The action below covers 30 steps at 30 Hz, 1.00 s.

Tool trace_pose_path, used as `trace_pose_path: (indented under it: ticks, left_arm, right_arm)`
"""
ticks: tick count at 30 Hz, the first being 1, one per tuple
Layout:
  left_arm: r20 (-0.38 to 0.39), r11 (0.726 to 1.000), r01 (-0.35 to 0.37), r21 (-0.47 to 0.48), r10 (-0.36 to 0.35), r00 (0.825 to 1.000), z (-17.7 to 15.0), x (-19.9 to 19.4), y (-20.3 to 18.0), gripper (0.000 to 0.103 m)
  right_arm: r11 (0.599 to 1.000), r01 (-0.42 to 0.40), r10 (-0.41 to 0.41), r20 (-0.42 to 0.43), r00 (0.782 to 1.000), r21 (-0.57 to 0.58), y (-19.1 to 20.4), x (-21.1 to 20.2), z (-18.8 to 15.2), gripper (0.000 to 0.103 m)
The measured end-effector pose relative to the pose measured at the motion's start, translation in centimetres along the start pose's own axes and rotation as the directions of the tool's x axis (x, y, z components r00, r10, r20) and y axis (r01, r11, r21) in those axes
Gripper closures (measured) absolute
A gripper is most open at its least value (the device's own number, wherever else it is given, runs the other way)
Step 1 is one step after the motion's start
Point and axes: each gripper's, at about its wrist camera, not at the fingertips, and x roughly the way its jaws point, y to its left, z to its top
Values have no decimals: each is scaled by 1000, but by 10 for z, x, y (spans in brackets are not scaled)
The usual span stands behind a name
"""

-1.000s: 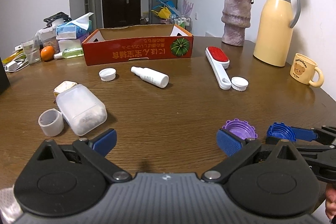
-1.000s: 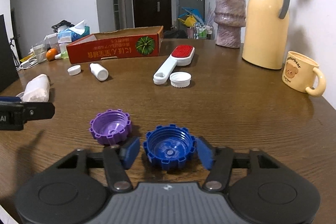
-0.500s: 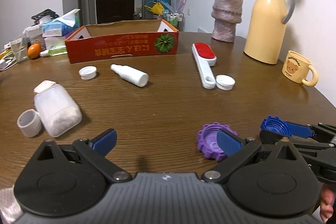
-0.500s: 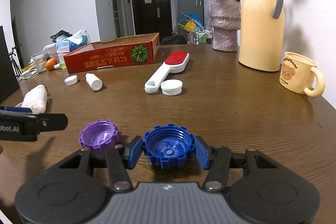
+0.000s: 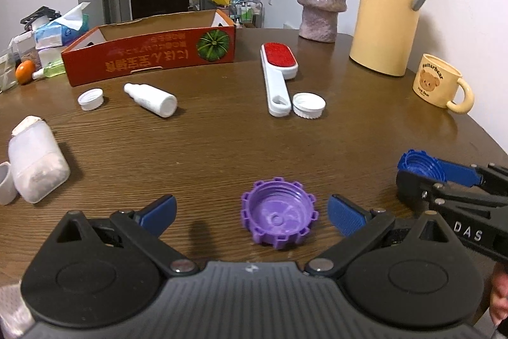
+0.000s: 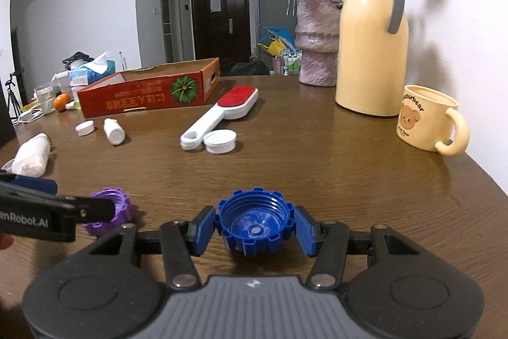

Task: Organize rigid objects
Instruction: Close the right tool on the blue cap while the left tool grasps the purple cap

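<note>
Left wrist view: left gripper [image 5: 250, 213] gapes around a purple cap [image 5: 279, 220] lying open-side-up on the table [image 5: 222, 148], pads clear. Right wrist view: right gripper [image 6: 252, 226] clamps a blue cap [image 6: 252, 223] by its ridged rim; light, stiff plastic.

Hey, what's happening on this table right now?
A person is tidying a wooden table with two handheld grippers. The right gripper is clamped on a blue notched plastic cap. The left gripper is open around a purple notched plastic cap that sits on the table, not yet gripped.
</note>
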Motion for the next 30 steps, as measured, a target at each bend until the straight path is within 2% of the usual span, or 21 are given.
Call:
trace_pose_path:
  ticks: [7, 13, 16, 19, 20, 30]
  left_arm:
    - [-20, 999, -33, 17, 33, 999, 0, 12, -13, 0]
    - [-33, 999, -39, 13, 39, 999, 0, 17, -14, 6]
    - [-43, 999, -37, 19, 38, 998, -1, 19, -15, 18]
    - [-40, 999, -25, 25, 26, 999, 0, 18, -16, 36]
    - [-36, 1000, -13, 28, 14, 999, 0, 17, -16, 47]
    - [-15, 1000, 19, 25, -18, 1000, 3, 6, -8, 48]
  right_arm:
    - [1000, -6, 6, 14, 1000, -15, -7, 3, 1, 50]
    - [999, -18, 18, 15, 1000, -38, -5, 3, 1, 50]
    - [999, -23, 23, 14, 1000, -35, -5, 3, 1, 50]
    - [999, -22, 23, 14, 1000, -33, -5, 3, 2, 50]
    - [999, -22, 22, 12, 1000, -33, -5, 3, 2, 50]
    - [999, -16, 16, 7, 1000, -36, 6, -2, 6, 50]
